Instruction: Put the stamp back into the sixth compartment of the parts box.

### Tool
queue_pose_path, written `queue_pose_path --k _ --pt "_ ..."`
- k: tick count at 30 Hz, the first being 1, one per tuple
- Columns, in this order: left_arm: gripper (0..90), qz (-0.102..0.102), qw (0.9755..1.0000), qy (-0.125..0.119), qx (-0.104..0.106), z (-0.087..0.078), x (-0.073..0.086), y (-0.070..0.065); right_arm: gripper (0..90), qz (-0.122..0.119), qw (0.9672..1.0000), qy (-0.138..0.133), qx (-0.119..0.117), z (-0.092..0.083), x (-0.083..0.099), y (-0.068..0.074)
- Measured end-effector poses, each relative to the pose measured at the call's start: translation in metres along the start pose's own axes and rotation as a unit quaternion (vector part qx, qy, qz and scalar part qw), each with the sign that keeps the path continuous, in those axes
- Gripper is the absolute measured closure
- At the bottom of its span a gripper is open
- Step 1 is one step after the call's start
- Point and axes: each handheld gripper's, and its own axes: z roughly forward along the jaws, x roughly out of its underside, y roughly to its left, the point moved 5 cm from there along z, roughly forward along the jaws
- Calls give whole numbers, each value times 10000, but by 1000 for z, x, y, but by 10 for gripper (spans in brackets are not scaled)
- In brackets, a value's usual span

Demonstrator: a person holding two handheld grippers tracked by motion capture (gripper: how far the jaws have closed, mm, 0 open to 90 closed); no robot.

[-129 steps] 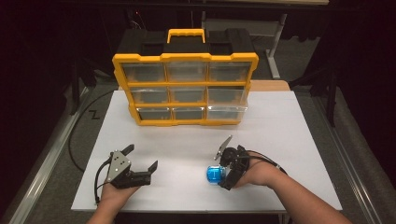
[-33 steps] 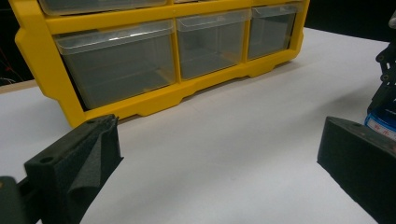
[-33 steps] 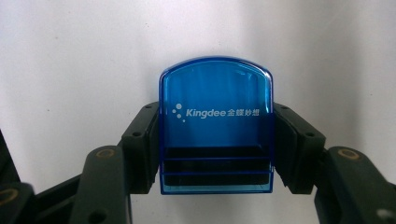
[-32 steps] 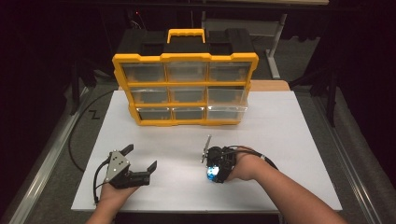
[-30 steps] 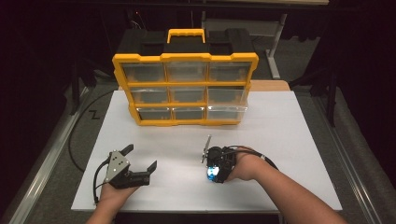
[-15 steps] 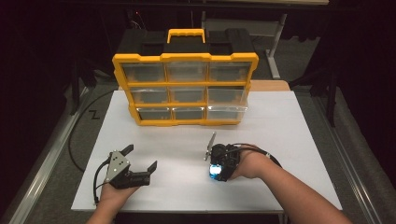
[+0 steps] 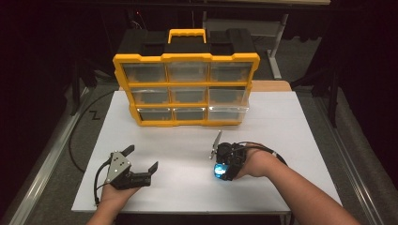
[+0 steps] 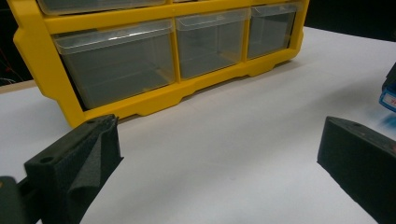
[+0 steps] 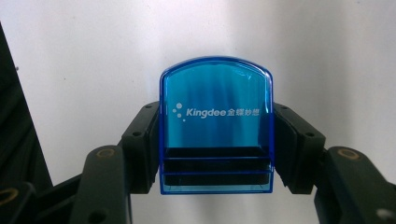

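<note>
A yellow and black drawer organiser (image 7: 186,89) with clear plastic drawers stands upright at the back of the white table (image 7: 291,122); its bottom row of drawers (image 8: 140,65) appears close up in the left gripper view. My right gripper (image 7: 218,171) points down at the table near the front, shut on a translucent blue box (image 9: 215,126) printed "Kingdee", with a pad pressing on each side. In the high view the blue box (image 7: 218,170) glows under the hand. My left gripper (image 7: 142,159) rests at the front left, open, with bare table between its jaws.
A black cable (image 7: 77,136) loops off the table's left side onto the floor. A metal rail (image 7: 44,164) runs along the left. The surroundings beyond the table are dark. Bare white tabletop lies between the grippers and the organiser.
The right hand with the blue box has shifted slightly to the right. The left gripper has stayed where it was.
</note>
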Motion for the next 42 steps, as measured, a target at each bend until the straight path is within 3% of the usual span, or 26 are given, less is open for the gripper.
queue_pose_path --k 2,13,42 --pt "3 7 10000 1 0 0 0 0 435 -82 10000 -46 -8 0 1 -1" --pt "3 18 10000 11 7 0 0 0 434 31 9999 -45 -84 -9 9 -6" --pt "3 28 10000 19 8 0 0 0 435 -3 10000 46 -31 -41 18 -15"
